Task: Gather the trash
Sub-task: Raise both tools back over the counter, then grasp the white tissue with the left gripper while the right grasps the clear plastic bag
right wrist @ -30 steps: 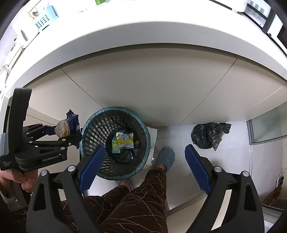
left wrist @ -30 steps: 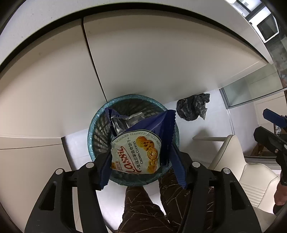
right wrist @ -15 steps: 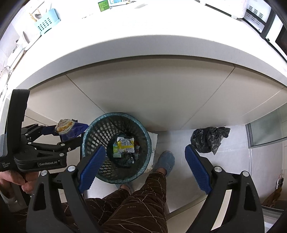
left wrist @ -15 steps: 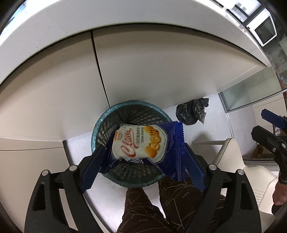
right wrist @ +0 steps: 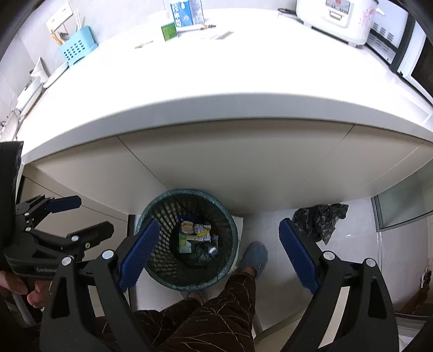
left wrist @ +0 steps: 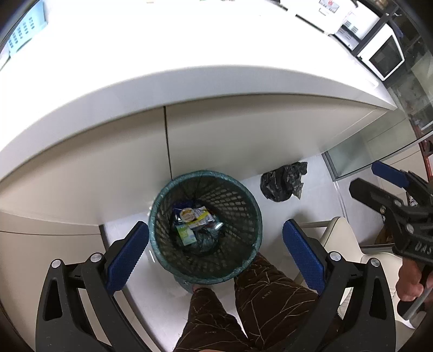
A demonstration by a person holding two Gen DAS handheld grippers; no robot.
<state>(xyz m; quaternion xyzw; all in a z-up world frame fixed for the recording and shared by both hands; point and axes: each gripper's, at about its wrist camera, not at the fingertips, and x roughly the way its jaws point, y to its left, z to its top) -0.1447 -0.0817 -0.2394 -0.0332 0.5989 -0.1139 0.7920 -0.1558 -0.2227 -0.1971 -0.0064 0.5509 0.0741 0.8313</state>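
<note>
The teal mesh trash basket stands on the floor below both grippers, against the cabinet front. A blue cookie bag lies inside it on top of other wrappers, also visible in the right wrist view as the cookie bag in the basket. My left gripper hangs above the basket; its jaws are opening wide with nothing between them. My right gripper is open and empty over the same basket. Each gripper shows at the edge of the other's view: the left gripper and the right gripper.
A crumpled black plastic bag lies on the floor right of the basket. The person's legs in brown trousers and a blue slipper stand beside it. A cream chair is at right. The white counter above carries a milk carton, a blue holder and a rice cooker.
The left gripper let go of the cookie bag, which dropped into the basket. Its jaws spread wide. Both grippers rose, so the counter top has come into view.
</note>
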